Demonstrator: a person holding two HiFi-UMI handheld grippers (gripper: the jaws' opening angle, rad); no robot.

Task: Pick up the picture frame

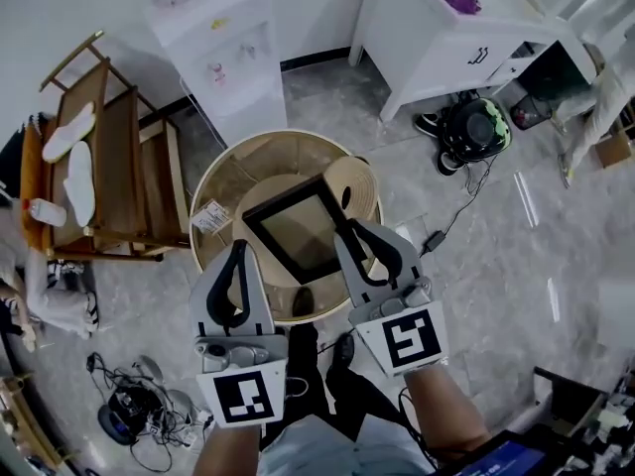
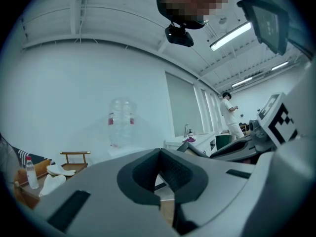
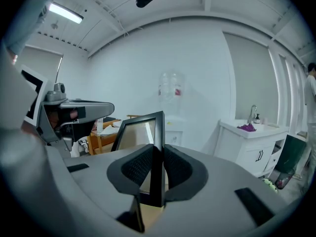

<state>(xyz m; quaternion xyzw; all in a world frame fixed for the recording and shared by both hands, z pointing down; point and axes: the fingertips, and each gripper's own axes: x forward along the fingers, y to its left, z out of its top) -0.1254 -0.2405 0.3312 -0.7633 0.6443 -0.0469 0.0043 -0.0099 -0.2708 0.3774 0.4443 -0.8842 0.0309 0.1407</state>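
Above round table (image 1: pixel 220 178), right gripper (image 3: pixel 157 168) clamped on picture frame (image 1: pixel 298 231), left gripper (image 2: pixel 159 168) closed empty alongside, water dispenser (image 1: pixel 223 53) beyond.

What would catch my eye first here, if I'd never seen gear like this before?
A black picture frame sits at the centre of the head view, pinched by its edge in the right claw and held over a round wooden table. Beside it, the left claw is closed on nothing.
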